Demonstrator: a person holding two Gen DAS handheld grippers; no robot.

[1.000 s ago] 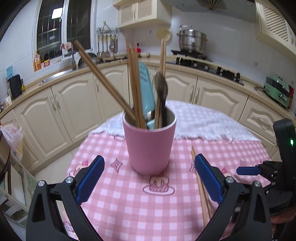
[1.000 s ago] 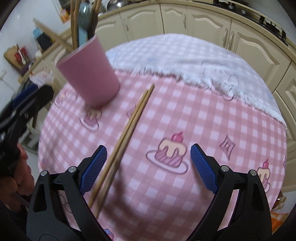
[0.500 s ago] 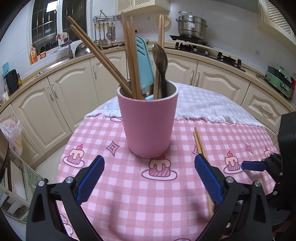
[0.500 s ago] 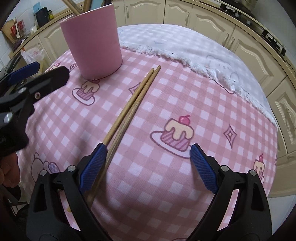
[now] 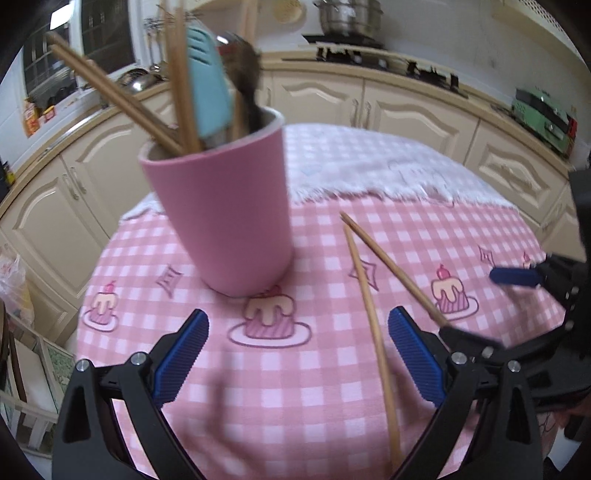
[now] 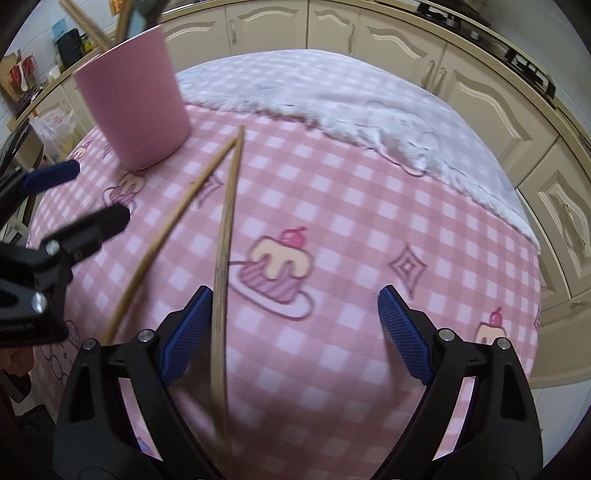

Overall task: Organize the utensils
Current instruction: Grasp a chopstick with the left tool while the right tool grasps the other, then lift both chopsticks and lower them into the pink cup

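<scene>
A pink cup (image 5: 229,210) stands on the pink checked tablecloth (image 5: 317,391) and holds several wooden chopsticks (image 5: 110,92), a light blue spatula (image 5: 208,81) and a dark spoon (image 5: 247,74). The cup also shows in the right wrist view (image 6: 133,99). Two loose wooden chopsticks lie on the cloth to its right, splayed in a V: one chopstick (image 5: 369,314) and the other chopstick (image 5: 391,266). They also show in the right wrist view, one chopstick (image 6: 223,266) and the other (image 6: 173,229). My left gripper (image 5: 297,354) is open and empty, in front of the cup. My right gripper (image 6: 295,332) is open, its left finger beside one chopstick.
A white fringed cloth (image 5: 369,166) covers the table's far half. Cream kitchen cabinets (image 5: 406,110) curve behind the round table, with a stove and pot (image 5: 347,14) on the counter. The table edge drops off at left and right.
The two loose chopsticks, parallel before, have splayed apart into a V. Both grippers have shifted; the right one has come in over the chopsticks' near ends. Both stay open.
</scene>
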